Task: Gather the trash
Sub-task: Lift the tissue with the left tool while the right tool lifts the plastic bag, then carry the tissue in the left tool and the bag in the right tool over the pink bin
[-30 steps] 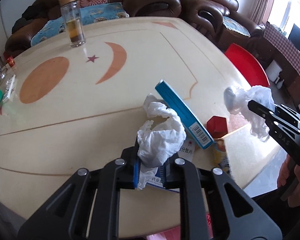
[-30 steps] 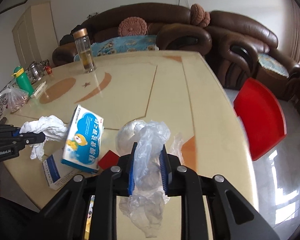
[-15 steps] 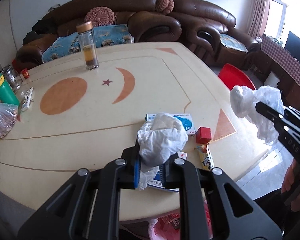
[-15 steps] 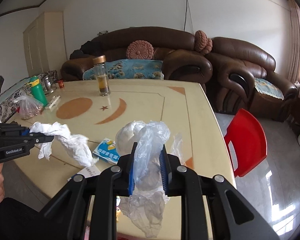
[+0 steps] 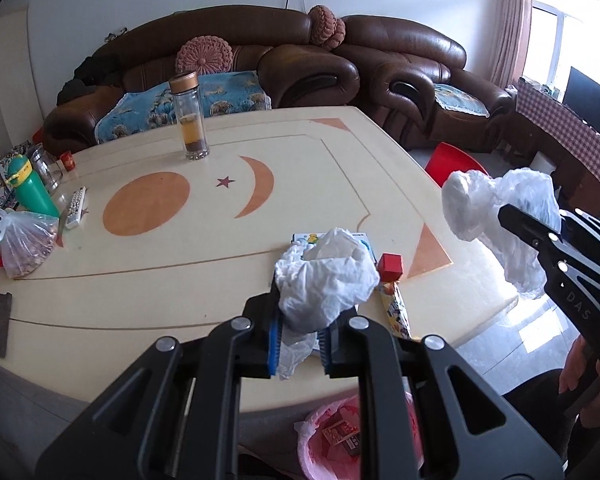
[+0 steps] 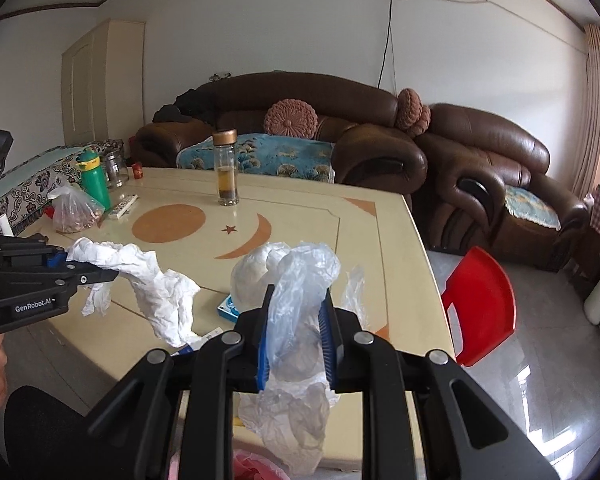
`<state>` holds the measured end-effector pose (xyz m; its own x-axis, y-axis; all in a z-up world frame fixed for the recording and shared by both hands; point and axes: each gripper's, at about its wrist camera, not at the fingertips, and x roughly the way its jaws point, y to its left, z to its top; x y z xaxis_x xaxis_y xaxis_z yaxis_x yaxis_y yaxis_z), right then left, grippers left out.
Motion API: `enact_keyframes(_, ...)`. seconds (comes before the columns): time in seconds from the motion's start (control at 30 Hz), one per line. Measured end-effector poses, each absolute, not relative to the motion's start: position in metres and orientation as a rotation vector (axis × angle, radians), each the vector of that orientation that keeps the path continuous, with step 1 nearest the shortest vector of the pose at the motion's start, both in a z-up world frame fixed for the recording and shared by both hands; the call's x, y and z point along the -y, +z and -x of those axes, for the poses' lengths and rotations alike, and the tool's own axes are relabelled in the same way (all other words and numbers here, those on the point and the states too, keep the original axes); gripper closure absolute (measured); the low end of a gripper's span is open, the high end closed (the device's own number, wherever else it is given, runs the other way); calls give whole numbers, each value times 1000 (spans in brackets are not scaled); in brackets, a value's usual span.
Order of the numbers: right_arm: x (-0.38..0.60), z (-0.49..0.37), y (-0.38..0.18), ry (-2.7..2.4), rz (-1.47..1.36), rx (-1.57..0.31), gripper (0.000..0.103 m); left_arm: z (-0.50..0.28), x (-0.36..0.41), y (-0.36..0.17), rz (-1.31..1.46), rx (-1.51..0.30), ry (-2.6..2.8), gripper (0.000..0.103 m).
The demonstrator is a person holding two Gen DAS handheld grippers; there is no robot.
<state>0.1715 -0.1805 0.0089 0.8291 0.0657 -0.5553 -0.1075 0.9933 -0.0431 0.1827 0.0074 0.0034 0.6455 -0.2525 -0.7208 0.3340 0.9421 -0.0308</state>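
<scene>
Left tongs (image 5: 298, 338): clamped on crumpled white tissue wad (image 5: 326, 280), trailing end hanging down.
Right tongs (image 6: 296, 340): clamped on clear crinkled plastic bag (image 6: 296, 292), long axis vertical, above near desk (image 5: 148, 264) edge.

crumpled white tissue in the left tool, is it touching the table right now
Apart. In the right wrist view the crumpled white tissue hangs from the left tool, its lowest end dangling clear above the table.

I see a cream table (image 5: 308, 160) with orange moon and circle inlays, a red cube (image 5: 391, 265), white tissue (image 5: 326, 276)
</scene>
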Motion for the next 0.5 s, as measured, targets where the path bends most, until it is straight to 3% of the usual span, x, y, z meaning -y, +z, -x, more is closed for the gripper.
enact_keyframes(0.5, 155, -114, 40, 115, 117, -526, 83, -128, -16, 32, -130, -748, -349, 87)
